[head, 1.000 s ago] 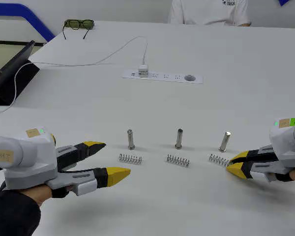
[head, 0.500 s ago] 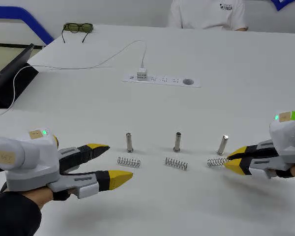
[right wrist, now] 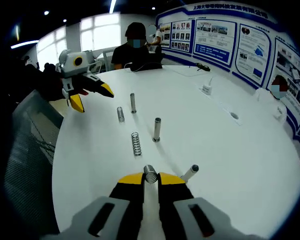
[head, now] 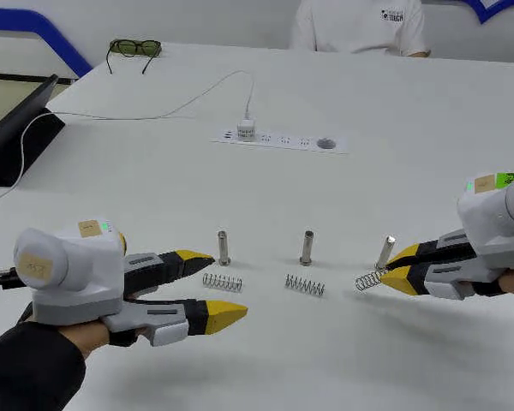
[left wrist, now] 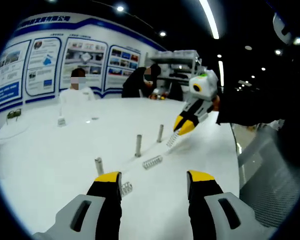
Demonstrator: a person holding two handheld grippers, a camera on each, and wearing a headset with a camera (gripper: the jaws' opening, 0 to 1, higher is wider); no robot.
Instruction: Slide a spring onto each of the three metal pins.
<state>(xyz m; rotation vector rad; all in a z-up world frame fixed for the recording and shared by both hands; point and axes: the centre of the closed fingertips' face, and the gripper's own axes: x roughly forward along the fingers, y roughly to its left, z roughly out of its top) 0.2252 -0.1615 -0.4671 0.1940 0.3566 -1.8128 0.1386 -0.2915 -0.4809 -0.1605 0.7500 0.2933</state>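
Note:
Three metal pins stand upright in a row on the white table: left pin (head: 224, 247), middle pin (head: 307, 247), right pin (head: 385, 253). A spring (head: 222, 282) lies in front of the left pin and another spring (head: 305, 285) in front of the middle one. My right gripper (head: 394, 267) is shut on the end of the third spring (head: 368, 279), which tilts just left of the right pin; the right gripper view shows this spring (right wrist: 150, 173) between my shut jaws beside the right pin (right wrist: 190, 172). My left gripper (head: 218, 287) stands open, with the left spring between its tips.
A white power strip (head: 281, 139) with a plugged cable lies mid-table. Sunglasses (head: 135, 48) rest at the far left and a dark tablet (head: 17, 133) at the left edge. A person in a white shirt (head: 360, 26) sits across the table.
My right gripper has closed on the right spring and raised it, so it now tilts beside the right pin. My left gripper has moved right, up to the left spring.

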